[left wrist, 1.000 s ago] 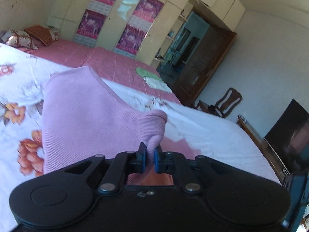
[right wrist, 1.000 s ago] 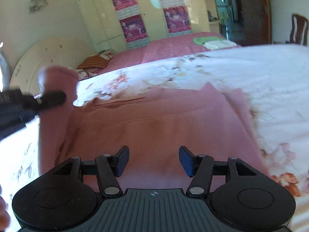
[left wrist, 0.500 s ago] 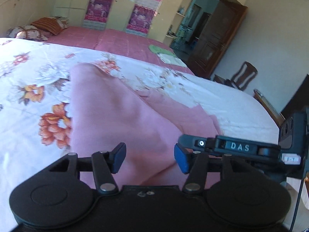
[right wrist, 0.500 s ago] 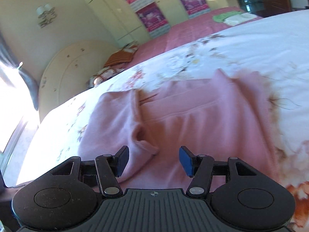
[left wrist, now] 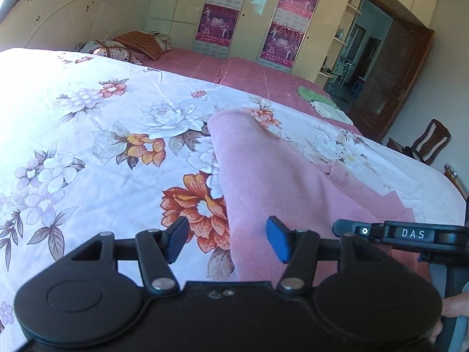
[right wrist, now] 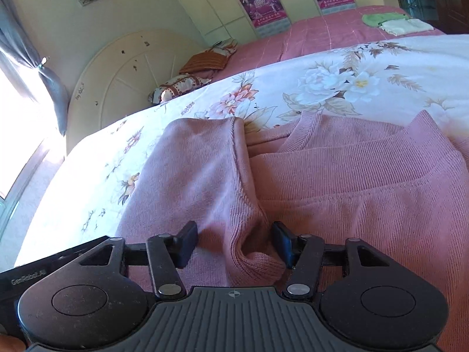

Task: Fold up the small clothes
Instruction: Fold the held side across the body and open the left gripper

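A pink knitted sweater [left wrist: 263, 182] lies flat on the floral bedsheet [left wrist: 88, 152]. In the right wrist view its sleeve [right wrist: 199, 176] is folded across the body [right wrist: 366, 182], and the ribbed cuff [right wrist: 255, 261] bunches near the camera. My right gripper [right wrist: 234, 240] straddles that cuff; its jaws are closing, the right pad at the fabric and the left pad still apart. My left gripper [left wrist: 227, 239] stands open over the sweater's left edge, holding nothing. The right gripper [left wrist: 410, 233] shows beside it in the left wrist view.
Pillows [left wrist: 117, 50] lie by the cream headboard [left wrist: 58, 14]. Folded green and white clothes [left wrist: 325, 102] sit on the pink cover at the far side. A wooden chair [left wrist: 425, 143] and a dark door [left wrist: 387, 79] stand beyond the bed. A window [right wrist: 17, 117] is on the left.
My left gripper let go of the sleeve cuff, opened and shifted left. The sleeve now lies folded over the sweater. My right gripper came down over the cuff.
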A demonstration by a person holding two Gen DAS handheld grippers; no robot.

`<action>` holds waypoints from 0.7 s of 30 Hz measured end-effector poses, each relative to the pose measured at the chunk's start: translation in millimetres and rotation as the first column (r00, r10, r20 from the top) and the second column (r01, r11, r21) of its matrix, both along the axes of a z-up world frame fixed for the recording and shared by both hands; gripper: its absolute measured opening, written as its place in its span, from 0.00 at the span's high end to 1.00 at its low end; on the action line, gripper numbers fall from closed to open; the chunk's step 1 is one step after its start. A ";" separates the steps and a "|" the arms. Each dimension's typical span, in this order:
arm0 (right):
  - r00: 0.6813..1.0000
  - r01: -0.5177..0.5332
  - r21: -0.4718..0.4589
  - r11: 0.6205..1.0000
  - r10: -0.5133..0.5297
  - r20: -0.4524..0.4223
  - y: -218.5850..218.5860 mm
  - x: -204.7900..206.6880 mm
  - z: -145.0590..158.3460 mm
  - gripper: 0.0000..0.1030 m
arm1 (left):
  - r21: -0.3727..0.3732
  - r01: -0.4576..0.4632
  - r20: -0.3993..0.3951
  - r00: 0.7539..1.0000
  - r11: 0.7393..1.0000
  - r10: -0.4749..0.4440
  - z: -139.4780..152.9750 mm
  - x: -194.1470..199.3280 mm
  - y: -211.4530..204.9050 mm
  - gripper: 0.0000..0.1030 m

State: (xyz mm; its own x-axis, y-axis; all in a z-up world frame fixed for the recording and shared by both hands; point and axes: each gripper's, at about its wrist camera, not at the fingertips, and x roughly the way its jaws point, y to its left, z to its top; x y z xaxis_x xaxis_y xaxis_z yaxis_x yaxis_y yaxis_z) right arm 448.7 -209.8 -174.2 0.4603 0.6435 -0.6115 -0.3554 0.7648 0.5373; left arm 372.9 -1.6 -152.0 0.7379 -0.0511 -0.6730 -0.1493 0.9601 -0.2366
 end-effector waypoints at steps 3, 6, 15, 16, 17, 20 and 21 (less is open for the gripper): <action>1.000 -0.008 0.021 1.000 0.007 0.017 -2.5 -4.8 10.5 0.86 | 0.006 0.001 0.001 1.000 1.000 -0.001 0.3 1.6 -0.5 0.44; 0.997 0.011 0.037 0.999 -0.013 0.071 -7.7 -13.9 27.5 0.86 | 0.008 0.016 0.003 1.000 1.000 -0.016 1.5 1.8 -2.4 0.44; 0.941 0.195 -0.081 0.977 -0.163 0.297 -72.5 -80.9 83.6 0.87 | 0.012 0.241 0.042 0.969 0.970 -0.242 10.0 -9.3 -58.4 0.37; 0.941 0.215 -0.097 0.972 -0.179 0.288 -82.4 -89.4 80.7 0.87 | 0.012 0.265 0.029 0.964 0.964 -0.265 6.8 -11.1 -64.5 0.36; 0.942 0.235 -0.117 0.965 -0.196 0.273 -90.5 -96.5 75.1 0.87 | 0.015 0.294 0.003 0.956 0.956 -0.294 0.5 -13.0 -71.9 0.36; 0.954 0.279 -0.191 0.941 -0.249 0.170 -108.7 -114.8 40.1 0.87 | 0.025 0.348 -0.081 0.935 0.937 -0.345 -22.4 -17.2 -84.5 0.36; 0.957 0.284 -0.221 0.933 -0.260 0.132 -110.0 -118.0 27.2 0.87 | 0.021 0.355 -0.109 0.930 0.934 -0.351 -29.4 -17.7 -85.8 0.36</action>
State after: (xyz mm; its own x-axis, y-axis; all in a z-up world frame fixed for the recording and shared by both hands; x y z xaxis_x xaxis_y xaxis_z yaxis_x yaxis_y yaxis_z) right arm 330.7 -319.9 -147.0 0.6635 0.3289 -0.6720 -0.1584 0.9396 0.3034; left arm 355.2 -87.3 -181.4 0.6046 -0.2682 -0.7500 0.1801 0.9633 -0.1992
